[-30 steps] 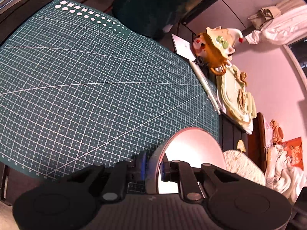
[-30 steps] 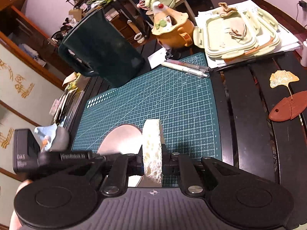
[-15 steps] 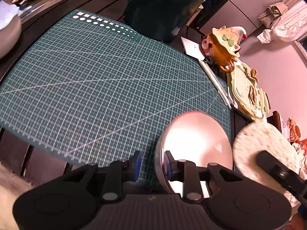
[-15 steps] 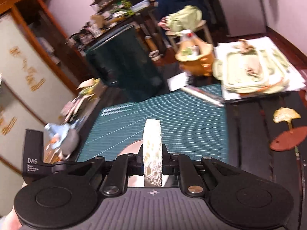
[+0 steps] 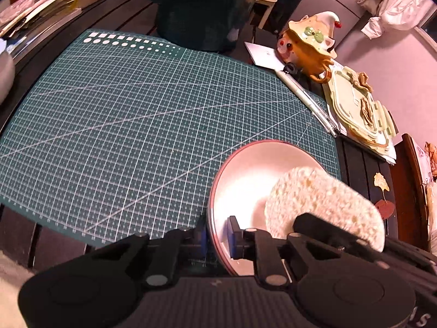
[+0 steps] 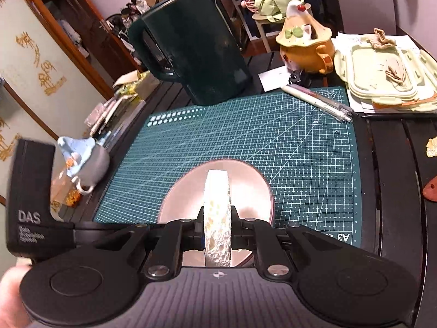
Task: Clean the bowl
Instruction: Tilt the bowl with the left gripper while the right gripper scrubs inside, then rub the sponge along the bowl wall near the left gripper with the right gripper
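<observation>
Pinkish wall [image 5: 382, 63], wooden cabinet [image 6: 90, 35], dark slatted table [image 6: 393, 164], warm light

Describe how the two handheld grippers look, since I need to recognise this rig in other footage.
Both grippers, the left gripper and the right gripper, are matte black plastic: a ribbed grey-black deck, two round discs at the sides, angular linkage arms with silver pivot pins, and blue-edged finger pads. The left gripper's block, seen from the right wrist view, bears white "DAS" lettering. No cables or sleeves show.

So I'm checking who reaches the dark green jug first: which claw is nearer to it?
Neither clearly. Left claw grips the bowl rim, right claw holds the sponge in it; jug stands beyond the mat.
</observation>
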